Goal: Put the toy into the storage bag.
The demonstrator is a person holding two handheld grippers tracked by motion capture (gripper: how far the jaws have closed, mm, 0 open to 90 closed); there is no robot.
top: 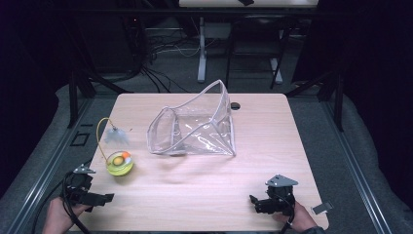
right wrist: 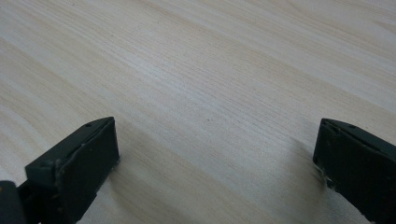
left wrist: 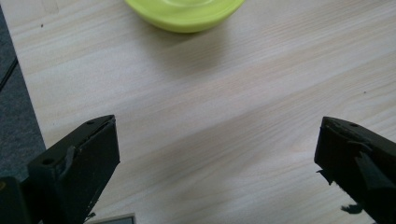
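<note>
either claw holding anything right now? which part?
Nothing held. Left claw and right claw are both open over bare table; the lime-green toy lies ahead of the left, untouched.

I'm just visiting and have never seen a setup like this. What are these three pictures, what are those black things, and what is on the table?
A person sits at a wooden table and holds a hand tool with two black jaws in each hand. The high view looks down from above: the left gripper is at bottom left, the right gripper at bottom right. The other two pictures come from small cameras riding on each gripper, looking out between its jaws. Both grippers are open and hold nothing. On the table lie a clear plastic zipper bag, standing open, and a small lime-green toy with a yellow cord, just ahead of the left gripper.
</note>
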